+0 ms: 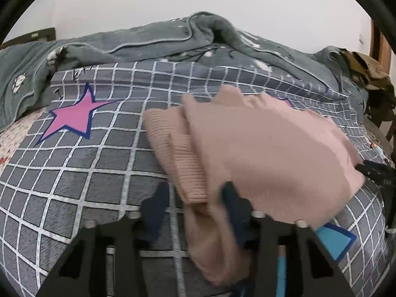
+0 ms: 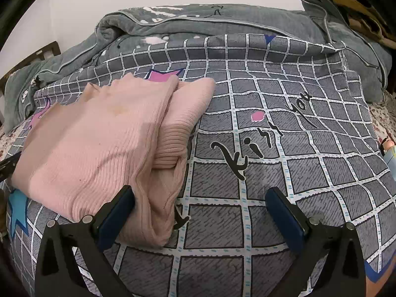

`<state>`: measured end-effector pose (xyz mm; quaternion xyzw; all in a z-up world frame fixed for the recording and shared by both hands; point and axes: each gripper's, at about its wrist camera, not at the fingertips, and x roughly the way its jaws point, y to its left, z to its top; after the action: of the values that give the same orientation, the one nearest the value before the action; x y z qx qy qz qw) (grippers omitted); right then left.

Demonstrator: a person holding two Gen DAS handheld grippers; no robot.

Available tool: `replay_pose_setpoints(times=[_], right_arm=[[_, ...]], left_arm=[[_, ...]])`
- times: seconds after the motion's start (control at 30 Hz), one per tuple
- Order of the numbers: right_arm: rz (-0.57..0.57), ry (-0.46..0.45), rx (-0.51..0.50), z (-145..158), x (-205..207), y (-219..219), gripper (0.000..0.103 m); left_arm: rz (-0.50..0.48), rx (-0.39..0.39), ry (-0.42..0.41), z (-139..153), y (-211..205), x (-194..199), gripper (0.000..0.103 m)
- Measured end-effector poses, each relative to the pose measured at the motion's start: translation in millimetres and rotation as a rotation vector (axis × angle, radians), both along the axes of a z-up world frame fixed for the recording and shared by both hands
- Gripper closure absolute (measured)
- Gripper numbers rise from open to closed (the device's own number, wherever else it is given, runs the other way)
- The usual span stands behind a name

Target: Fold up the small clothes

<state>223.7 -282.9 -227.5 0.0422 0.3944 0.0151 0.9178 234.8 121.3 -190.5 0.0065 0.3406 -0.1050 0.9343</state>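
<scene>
A bed fills both views, covered by a grey quilt [image 2: 284,173] printed with a white grid, pink and blue stars and black handwritten lettering. Behind it, against a pale wall, lies a rumpled grey-green blanket [image 2: 222,22] with light piping, and a brown garment [image 2: 356,7] sits bunched at the far right corner. On the quilt rests a pink ribbed sweater [image 2: 94,143], folded into a thick bundle with a ribbed cuff tucked along its right side. The right gripper [image 2: 200,212] has its jaws spread wide apart: its left finger lies against the near right edge of the sweater, the rolled fold of fabric bulges between the two fingers, and the right finger stands well clear over bare quilt, so nothing is pinched. In the left wrist view the sweater [image 1: 272,153] is motion-blurred and lies across the centre and right. The left gripper [image 1: 195,212] is partly closed, a hanging fold of pink fabric lies between its blue fingers, and whether the pads press on it I cannot tell
</scene>
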Motion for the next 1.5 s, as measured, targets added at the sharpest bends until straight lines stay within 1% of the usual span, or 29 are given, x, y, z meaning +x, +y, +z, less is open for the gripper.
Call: replay_pose_setpoints(times=[0.1, 0.23, 0.27, 0.33, 0.37, 0.43, 0.47, 0.5, 0.57, 0.63, 0.7, 1.0, 1.27, 1.5], right_arm=[[0.000, 0.000, 0.001, 0.0, 0.2, 0.0, 0.000], [0.000, 0.000, 0.000, 0.0, 0.2, 0.0, 0.000], [0.001, 0.000, 0.001, -0.1, 0.1, 0.1, 0.000], [0.001, 0.000, 0.000, -0.1, 0.2, 0.1, 0.000], [0.001, 0.000, 0.000, -0.1, 0.3, -0.1, 0.000], [0.001, 0.000, 0.000, -0.2, 0.2, 0.1, 0.000], [0.001, 0.000, 0.000, -0.1, 0.3, -0.2, 0.000], [0.001, 0.000, 0.000, -0.1, 0.3, -0.2, 0.000], [0.001, 0.000, 0.000, -0.2, 0.3, -0.1, 0.000], [0.001, -0.001, 0.001, -0.1, 0.3, -0.1, 0.000], [0.001, -0.001, 0.000, -0.1, 0.4, -0.2, 0.000], [0.001, -0.001, 0.000, 0.0, 0.5, -0.1, 0.000], [0.002, -0.001, 0.001, -0.2, 0.5, 0.0, 0.000], [0.002, -0.002, 0.001, -0.1, 0.4, -0.2, 0.000]], left_arm=[[0.000, 0.015, -0.014, 0.3, -6.2, -2.0, 0.072], [0.003, -0.050, 0.009, -1.5, 1.7, 2.7, 0.073], [0.008, -0.059, 0.014, -2.1, 2.9, 4.1, 0.070], [0.043, -0.049, 0.017, -3.3, 3.6, 7.3, 0.058], [0.064, -0.039, 0.017, -4.0, 4.1, 8.5, 0.050], [0.072, -0.056, 0.021, -4.8, 7.2, 10.3, 0.048], [0.075, -0.062, 0.023, -5.3, 8.6, 10.6, 0.046], [0.085, -0.061, 0.021, -5.5, 9.2, 10.5, 0.043], [0.098, -0.040, 0.012, -5.7, 7.2, 9.6, 0.041], [0.104, -0.016, 0.003, -5.5, 4.3, 8.9, 0.040], [0.107, -0.012, 0.001, -5.3, 4.0, 8.6, 0.039], [0.107, -0.032, 0.008, -5.1, 6.0, 9.4, 0.038], [0.100, -0.066, 0.021, -5.7, 10.0, 11.0, 0.038], [0.099, -0.071, 0.023, -5.8, 10.0, 11.2, 0.037]])
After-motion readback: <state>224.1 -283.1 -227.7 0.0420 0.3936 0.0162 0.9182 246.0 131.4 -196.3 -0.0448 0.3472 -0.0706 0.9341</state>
